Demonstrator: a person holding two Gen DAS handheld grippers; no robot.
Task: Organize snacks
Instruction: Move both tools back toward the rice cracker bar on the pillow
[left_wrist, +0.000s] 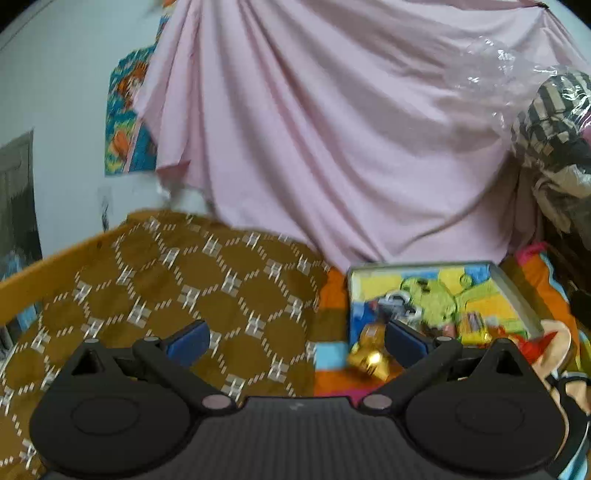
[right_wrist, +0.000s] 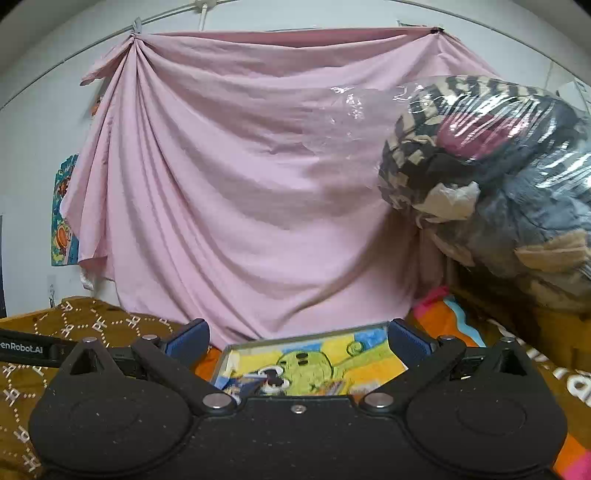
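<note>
1. Left gripper (left_wrist: 297, 338): jaws spread wide, grasping nothing, above a brown patterned cloth (left_wrist: 177, 295).
2. Gold-wrapped snack (left_wrist: 369, 356): blurred, just inside the left gripper's right finger, at the near left corner of the tray.
3. Tray (left_wrist: 513, 291): shallow, cartoon-printed, on an orange patterned cover.
4. Right gripper (right_wrist: 297, 338): jaws spread wide, empty, above the tray (right_wrist: 295, 334).
5. Pink sheet (right_wrist: 240, 184): hung behind.

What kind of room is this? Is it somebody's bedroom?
Probably a bedroom or living space at home. A patterned brown cloth covers a bed-like surface, a pink sheet hangs on the wall, and a plastic bag of clothes sits at the side.
</note>
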